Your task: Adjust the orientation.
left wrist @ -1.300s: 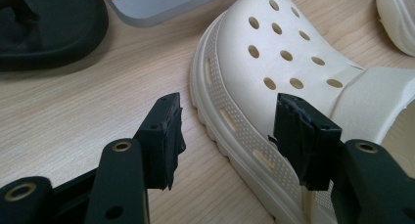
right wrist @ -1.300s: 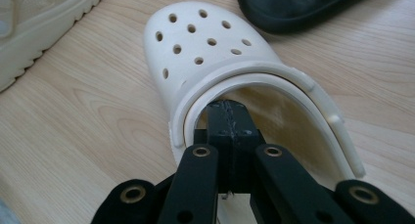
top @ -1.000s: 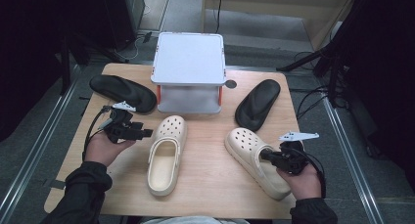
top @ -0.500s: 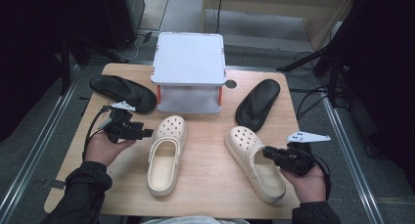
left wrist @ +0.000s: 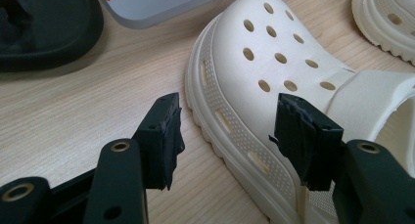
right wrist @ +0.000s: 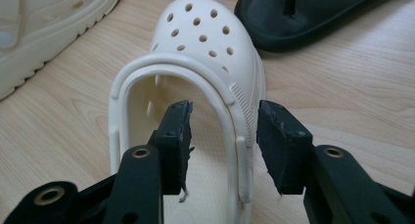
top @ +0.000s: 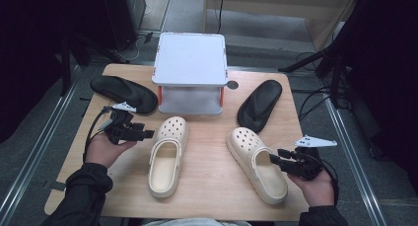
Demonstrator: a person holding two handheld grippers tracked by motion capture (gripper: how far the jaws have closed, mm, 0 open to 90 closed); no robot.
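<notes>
Right cream clog point(top: 256, 163) lay on the table's right half, toe toward the grey shelf box point(top: 190, 72), heel near the front edge. A second earlier the right gripper point(top: 274, 160) sat on top of the clog's heel; over that second it slid back and outward along the right side. Its jaws now stood apart, straddling the clog's right side wall point(right wrist: 241, 136) at the heel opening, one jaw inside, one outside, not yet closed on it. Judged: a grasp on the rim being lined up.

Left cream clog point(top: 167, 154) lay left of centre, toe toward the box, unmoved. Left gripper point(top: 148, 134) held its place just beside that clog's toe side; jaws open, the clog's outer edge point(left wrist: 222, 121) between them, contact uncertain.

Black sandal point(top: 260, 102) lay just beyond the right clog's toe, close; little slack for pushing forward there. A second black sandal point(top: 121, 91) rested at the far left, beside the box. Bare wood point(top: 212, 157) between the two clogs gave the widest room. Front edge close behind the right clog's heel; the right hand point(top: 315, 186) was already near the table's corner, so a pull back risked dragging the clog off.
</notes>
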